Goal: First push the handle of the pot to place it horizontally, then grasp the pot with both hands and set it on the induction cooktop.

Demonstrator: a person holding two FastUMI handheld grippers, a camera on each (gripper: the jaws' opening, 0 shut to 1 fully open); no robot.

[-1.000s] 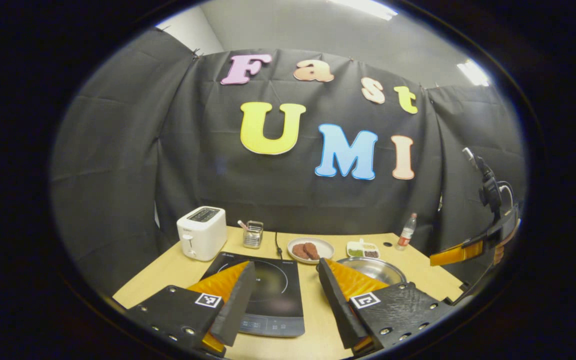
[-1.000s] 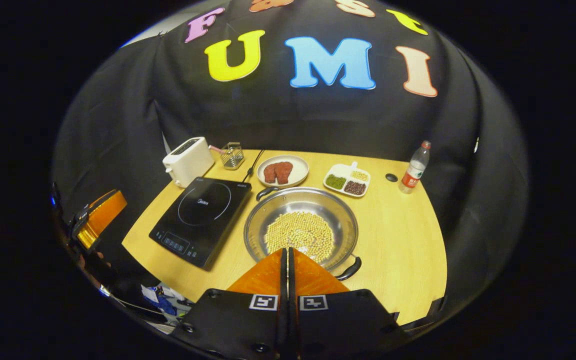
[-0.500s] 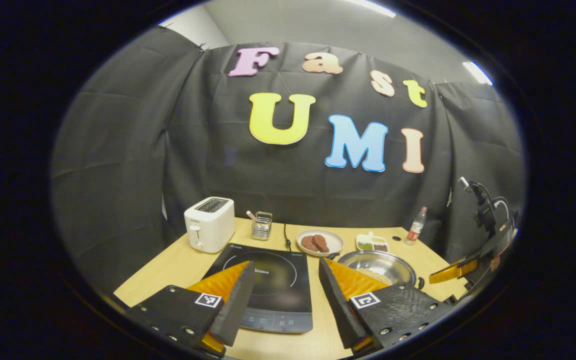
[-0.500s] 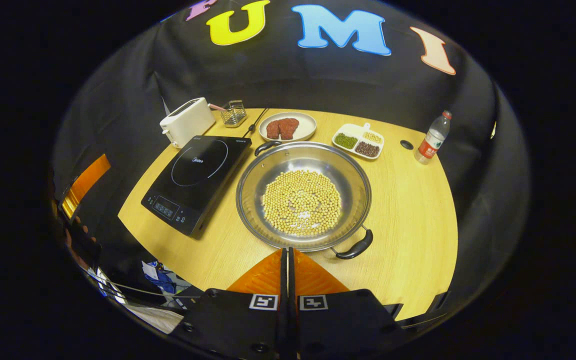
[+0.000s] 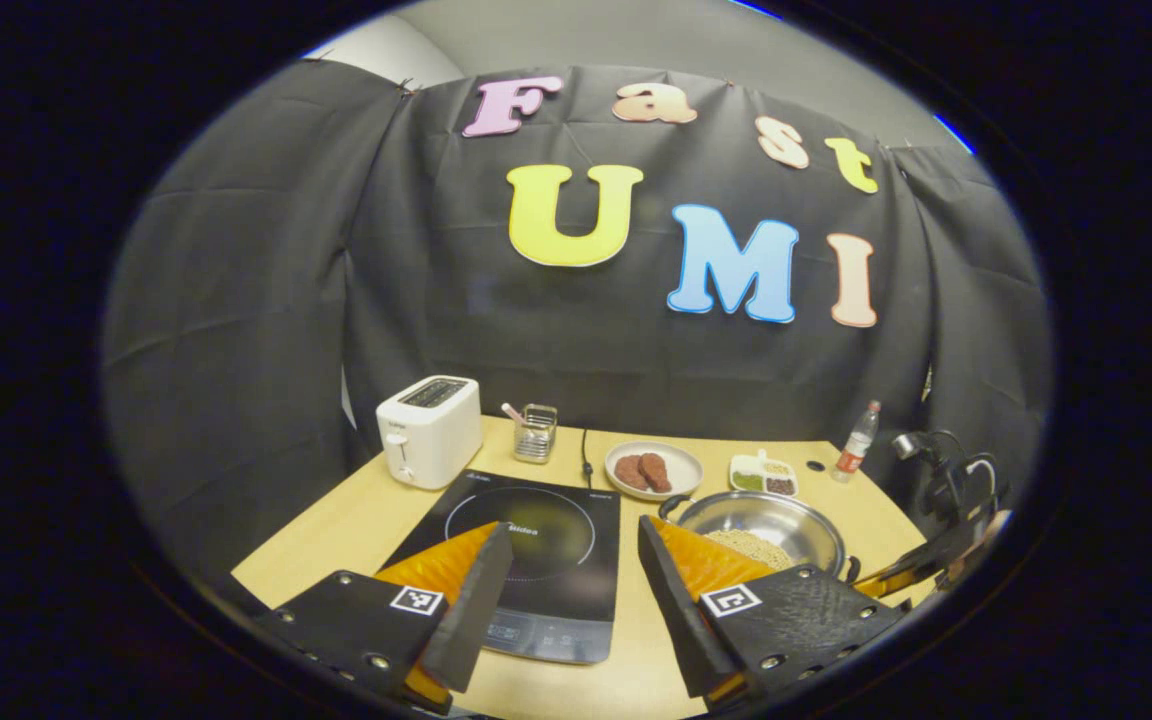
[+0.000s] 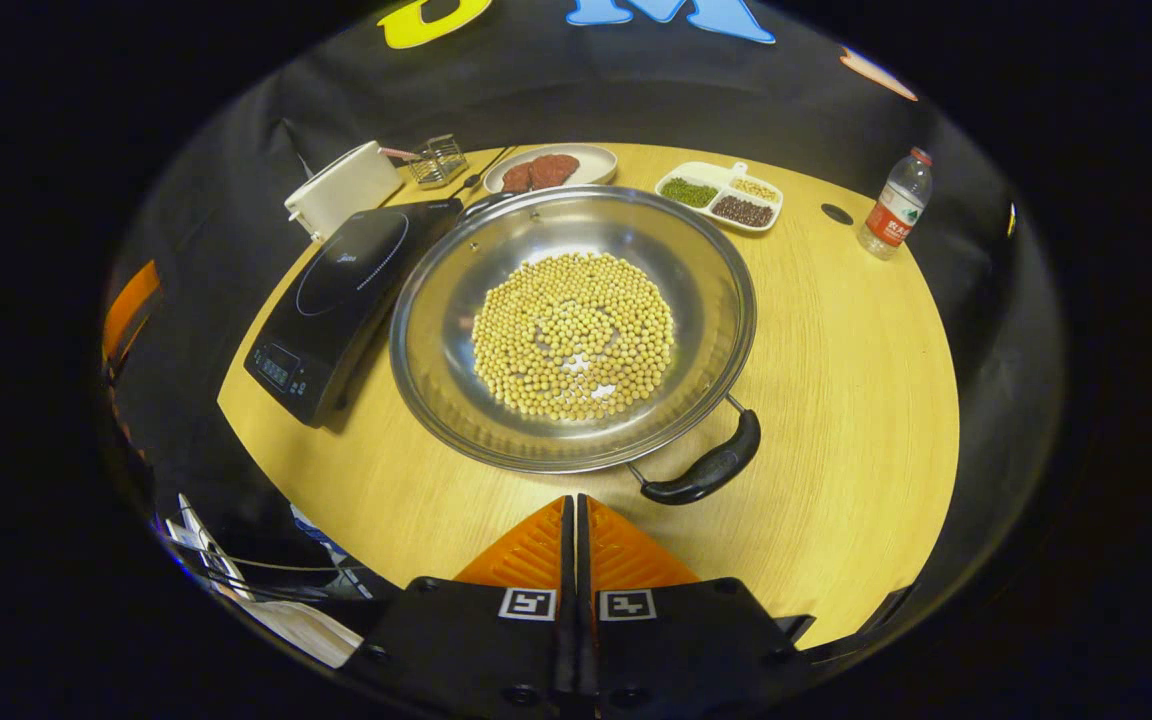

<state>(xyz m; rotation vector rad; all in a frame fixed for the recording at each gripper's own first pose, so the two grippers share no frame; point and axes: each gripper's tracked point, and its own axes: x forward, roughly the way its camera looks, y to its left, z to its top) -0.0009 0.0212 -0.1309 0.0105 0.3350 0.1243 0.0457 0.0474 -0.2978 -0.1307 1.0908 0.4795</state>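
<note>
A steel pot [image 6: 708, 268] holding soybeans sits on the wooden table, just right of the black induction cooktop [image 6: 336, 290]. Its near black handle [image 6: 706, 472] points toward the front right; the far handle [image 6: 484, 204] lies by the cooktop's back corner. My right gripper [image 6: 574, 505] is shut and empty, hovering at the pot's near rim, left of the near handle and apart from it. My left gripper [image 5: 573, 528] is open over the front of the cooktop [image 5: 526, 545], with the pot [image 5: 736, 515] to its right. The right gripper [image 5: 894, 580] shows beyond the pot.
At the back stand a white toaster [image 6: 341, 185], a wire basket [image 6: 436, 160], a plate of meat [image 6: 576, 172], a divided dish of beans [image 6: 721, 195] and a water bottle [image 6: 894, 205]. The table's front edge [image 6: 336, 520] lies close below both grippers.
My right gripper has moved down and forward toward the pot, which now looks much larger. The left gripper has shifted slightly and stays open. The pot has not moved.
</note>
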